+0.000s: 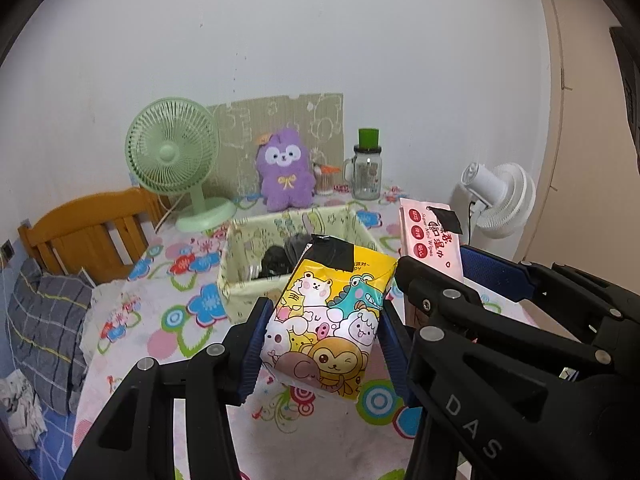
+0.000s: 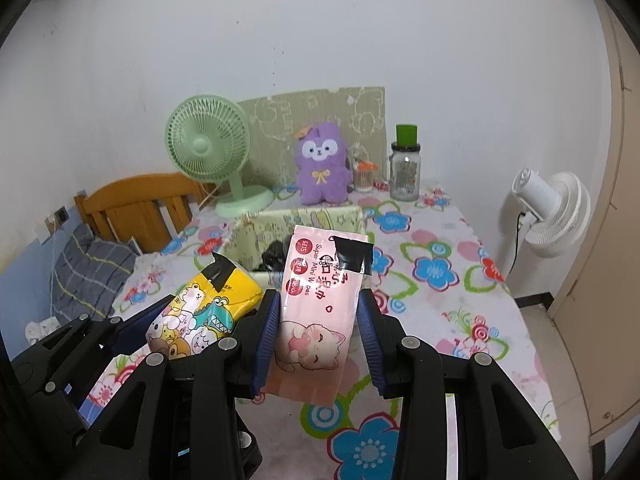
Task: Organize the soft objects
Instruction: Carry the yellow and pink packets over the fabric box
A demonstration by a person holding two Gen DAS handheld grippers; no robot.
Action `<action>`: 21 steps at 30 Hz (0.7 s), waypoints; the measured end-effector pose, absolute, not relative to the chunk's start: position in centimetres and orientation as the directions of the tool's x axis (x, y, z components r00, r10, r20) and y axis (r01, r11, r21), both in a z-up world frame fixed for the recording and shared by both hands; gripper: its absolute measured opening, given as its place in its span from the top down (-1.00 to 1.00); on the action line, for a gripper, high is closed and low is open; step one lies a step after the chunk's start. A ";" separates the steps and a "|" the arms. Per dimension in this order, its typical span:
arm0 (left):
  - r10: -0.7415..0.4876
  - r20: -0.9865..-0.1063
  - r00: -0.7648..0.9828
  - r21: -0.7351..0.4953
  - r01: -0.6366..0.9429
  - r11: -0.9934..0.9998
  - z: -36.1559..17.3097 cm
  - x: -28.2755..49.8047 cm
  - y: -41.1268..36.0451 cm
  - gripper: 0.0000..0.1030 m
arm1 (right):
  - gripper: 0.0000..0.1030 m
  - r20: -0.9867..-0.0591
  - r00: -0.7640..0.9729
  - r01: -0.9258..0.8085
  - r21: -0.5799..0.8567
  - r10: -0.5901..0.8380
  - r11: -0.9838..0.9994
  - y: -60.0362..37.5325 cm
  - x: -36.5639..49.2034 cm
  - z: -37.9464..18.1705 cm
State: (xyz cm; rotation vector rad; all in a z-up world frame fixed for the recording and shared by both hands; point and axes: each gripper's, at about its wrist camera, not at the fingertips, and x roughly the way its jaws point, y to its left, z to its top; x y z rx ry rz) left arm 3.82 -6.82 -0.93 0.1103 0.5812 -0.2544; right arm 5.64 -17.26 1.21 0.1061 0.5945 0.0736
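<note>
My left gripper (image 1: 324, 336) is shut on a yellow tissue pack (image 1: 332, 316) printed with cartoon animals and holds it above the table. My right gripper (image 2: 318, 332) is shut on a pink wet-wipes pack (image 2: 316, 312) with a cat picture. Each pack shows in the other view: the pink pack (image 1: 430, 236) at the right, the yellow pack (image 2: 200, 312) at the left. Just beyond both stands a pale green fabric basket (image 1: 248, 276), also in the right wrist view (image 2: 256, 232), with dark items inside. A purple plush toy (image 1: 285, 170) sits behind it.
The table has a floral cloth (image 2: 440, 280). At the back stand a green desk fan (image 1: 176, 160), a glass jar with a green lid (image 1: 367, 172) and a cardboard panel (image 1: 280, 120). A white fan (image 2: 552, 208) stands at the right. A wooden bed frame (image 1: 88, 236) is at the left.
</note>
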 end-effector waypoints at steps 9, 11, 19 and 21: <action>-0.206 -0.522 0.827 0.041 0.266 0.963 1.7 4.1 -6.8 -0.05 | 0.18 -0.519 0.849 -0.048 0.118 0.103 0.992 -17.3 6.1 3.9; -0.208 -0.517 0.830 0.042 0.267 0.963 2.1 4.5 -6.8 -0.05 | 0.18 -0.514 0.852 -0.048 0.117 0.102 0.992 -17.3 6.5 4.3; -0.235 -0.509 0.828 0.034 0.292 0.956 2.5 7.4 -6.6 -0.05 | 0.18 -0.508 0.858 -0.026 0.109 0.078 0.994 -17.2 9.1 4.9; -0.238 -0.509 0.827 0.036 0.296 0.954 2.5 8.3 -6.5 -0.05 | 0.18 -0.507 0.859 -0.020 0.111 0.074 0.994 -17.1 10.0 4.9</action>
